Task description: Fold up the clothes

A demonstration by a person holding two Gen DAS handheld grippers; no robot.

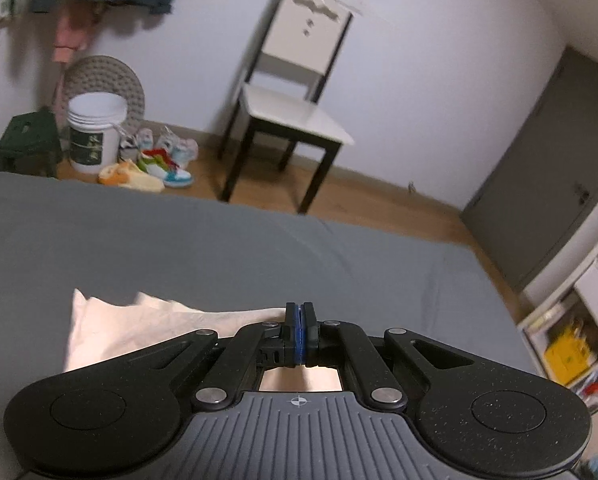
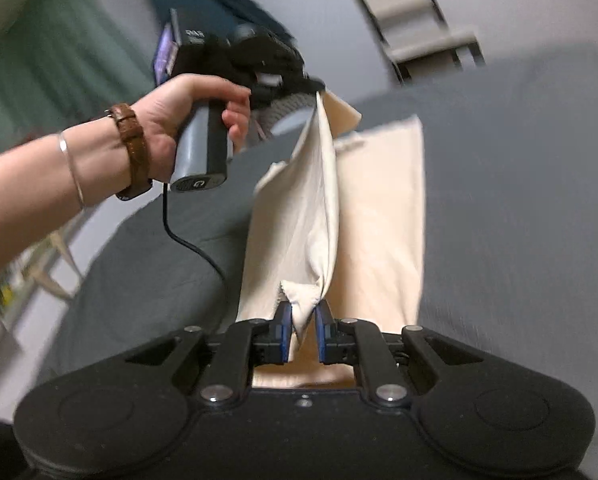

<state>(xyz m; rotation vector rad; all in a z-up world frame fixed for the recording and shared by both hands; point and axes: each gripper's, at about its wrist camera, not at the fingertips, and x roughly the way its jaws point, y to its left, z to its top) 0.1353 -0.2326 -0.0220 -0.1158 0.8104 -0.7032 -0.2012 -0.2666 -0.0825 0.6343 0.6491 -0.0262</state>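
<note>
A cream garment (image 2: 379, 220) lies lengthwise on the grey bed sheet (image 2: 519, 200), and one long edge of it is lifted into a ridge. My right gripper (image 2: 304, 312) is shut on the near end of that ridge, with bunched cloth between its blue pads. A person's hand (image 2: 171, 120) holds my left gripper (image 2: 315, 86), which pinches the far end of the lifted edge. In the left wrist view the left gripper (image 1: 300, 308) has its pads pressed together, and the cream garment (image 1: 111, 328) shows to its left and beneath it.
Beyond the bed's far edge (image 1: 219, 208) stand a white chair with black legs (image 1: 295, 112), a white bucket (image 1: 93, 136), several shoes (image 1: 167, 164) and a green stool (image 1: 27, 140). A grey door (image 1: 551, 184) and a shelf (image 1: 579, 328) are at the right.
</note>
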